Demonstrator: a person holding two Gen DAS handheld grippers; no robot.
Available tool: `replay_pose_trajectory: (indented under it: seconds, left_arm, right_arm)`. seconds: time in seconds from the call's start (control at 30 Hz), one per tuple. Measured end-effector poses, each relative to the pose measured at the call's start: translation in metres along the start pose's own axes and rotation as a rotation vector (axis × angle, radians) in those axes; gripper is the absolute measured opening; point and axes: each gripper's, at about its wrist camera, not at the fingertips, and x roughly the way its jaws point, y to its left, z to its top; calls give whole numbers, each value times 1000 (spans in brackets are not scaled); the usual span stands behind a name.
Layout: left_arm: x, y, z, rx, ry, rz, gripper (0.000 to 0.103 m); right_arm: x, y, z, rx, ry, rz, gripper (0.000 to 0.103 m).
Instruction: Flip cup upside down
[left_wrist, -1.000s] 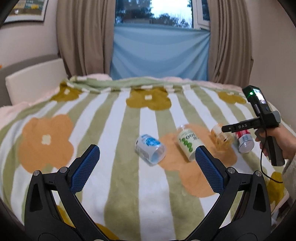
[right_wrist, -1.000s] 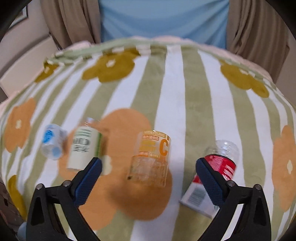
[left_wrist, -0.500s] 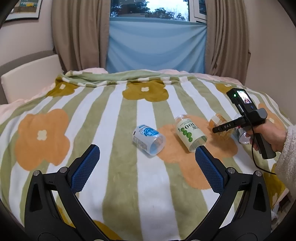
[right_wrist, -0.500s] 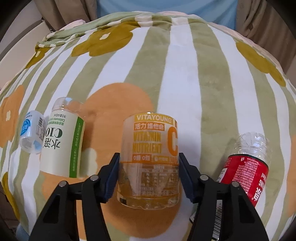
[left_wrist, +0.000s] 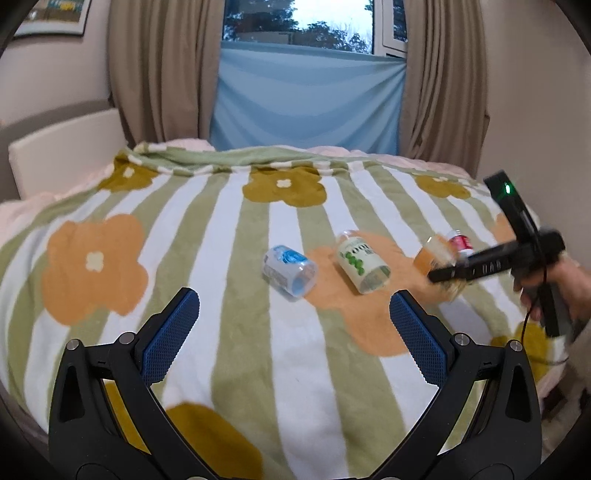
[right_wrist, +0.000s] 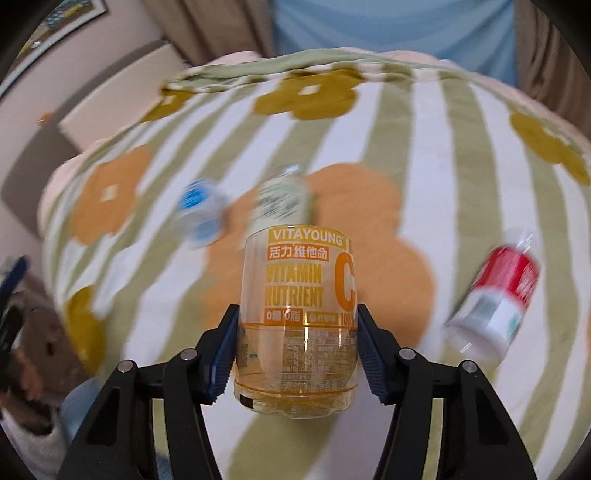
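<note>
A clear orange-printed cup (right_wrist: 299, 321) cut from a vitamin drink bottle fills the middle of the right wrist view. My right gripper (right_wrist: 297, 350) is shut on its lower half, and the cup is lifted off the blanket. In the left wrist view the same orange cup (left_wrist: 434, 264) shows at the right, partly hidden behind the right gripper (left_wrist: 448, 271) held by a hand (left_wrist: 569, 280). My left gripper (left_wrist: 291, 332) stands open over the near blanket with nothing between its fingers.
Three more cut-bottle cups lie on their sides on the striped flower blanket (left_wrist: 236, 229): a blue one (left_wrist: 290, 271), a green-and-white one (left_wrist: 362, 264) and a red one (right_wrist: 495, 299). Curtains and a window stand beyond the bed.
The right gripper has shut on the orange cup and raised it off the blanket, swinging a little. The left gripper has stayed open and nearly still.
</note>
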Motion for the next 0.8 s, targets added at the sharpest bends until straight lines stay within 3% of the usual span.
replay_pose_trajectory:
  seconds: [0.17,0.4,0.63,0.73,0.8]
  left_arm:
    - [-19,0,-15,5,14,15,103]
    - [-36,11,-26,9,23,51,103]
    - [-37,24,-35,3,46,93,103]
    - [-37,25,-36,18,52,106,103]
    - [-36,23,-35,51,59,133,103]
  right_arm:
    - [20,32,-27,-68,60,44,56]
    - [61,37,-47,-111,145,28,56]
    - [75,48,-51,-134,195,-23,56]
    - [76,57,-52,-153,210,-5,73]
    - [69,60,-54,-167,204,6,95]
